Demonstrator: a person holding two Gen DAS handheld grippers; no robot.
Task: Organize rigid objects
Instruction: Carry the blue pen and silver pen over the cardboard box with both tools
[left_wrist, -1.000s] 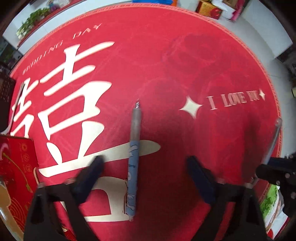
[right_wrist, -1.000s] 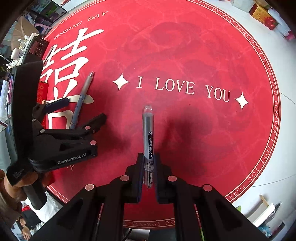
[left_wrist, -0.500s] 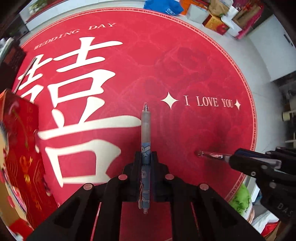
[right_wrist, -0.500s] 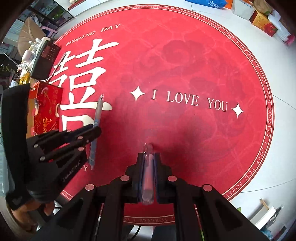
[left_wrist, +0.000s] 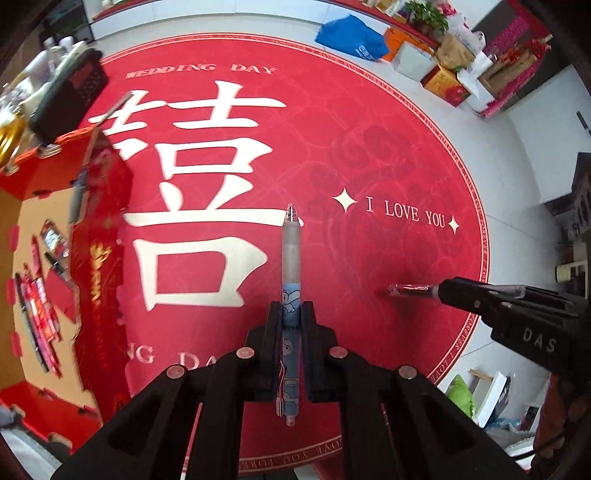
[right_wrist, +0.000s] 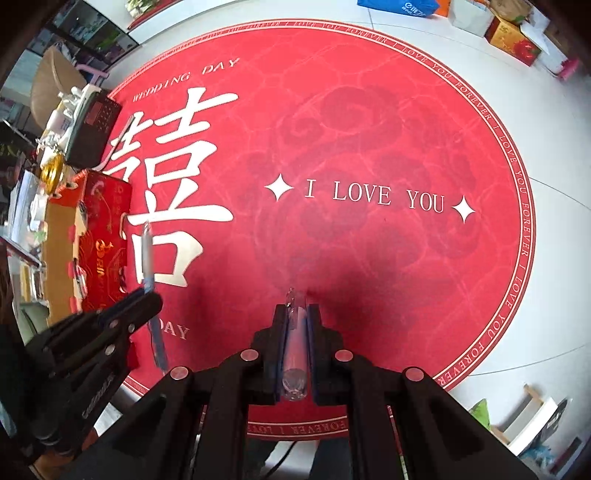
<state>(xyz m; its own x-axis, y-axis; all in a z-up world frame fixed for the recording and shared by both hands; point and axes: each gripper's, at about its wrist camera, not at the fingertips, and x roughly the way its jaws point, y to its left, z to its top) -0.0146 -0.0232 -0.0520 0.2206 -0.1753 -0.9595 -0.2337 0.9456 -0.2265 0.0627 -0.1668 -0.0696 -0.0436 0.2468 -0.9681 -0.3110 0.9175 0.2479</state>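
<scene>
Left wrist view first: my left claw (left_wrist: 291, 321) is clamped on a frosted pen with a blue cartoon sleeve (left_wrist: 291, 266), tip pointing away from me, held up over the round red mat (left_wrist: 314, 129); the mat lies on a white tiled floor (left_wrist: 517, 155); off by the mat's left edge is an open red gift box (left_wrist: 59, 229) with some small stuff inside, too blurry to call; at the right side the right claw (left_wrist: 439, 290) pokes in with a clear pen (left_wrist: 410, 289) sticking out.

Right wrist view: the right claw (right_wrist: 295, 332) is pinched tight on that clear pen (right_wrist: 295, 347); left claw (right_wrist: 147, 295) sits near the mat's left edge beside the gift box (right_wrist: 99, 240), blue pen (right_wrist: 147, 254) in its grip.
</scene>
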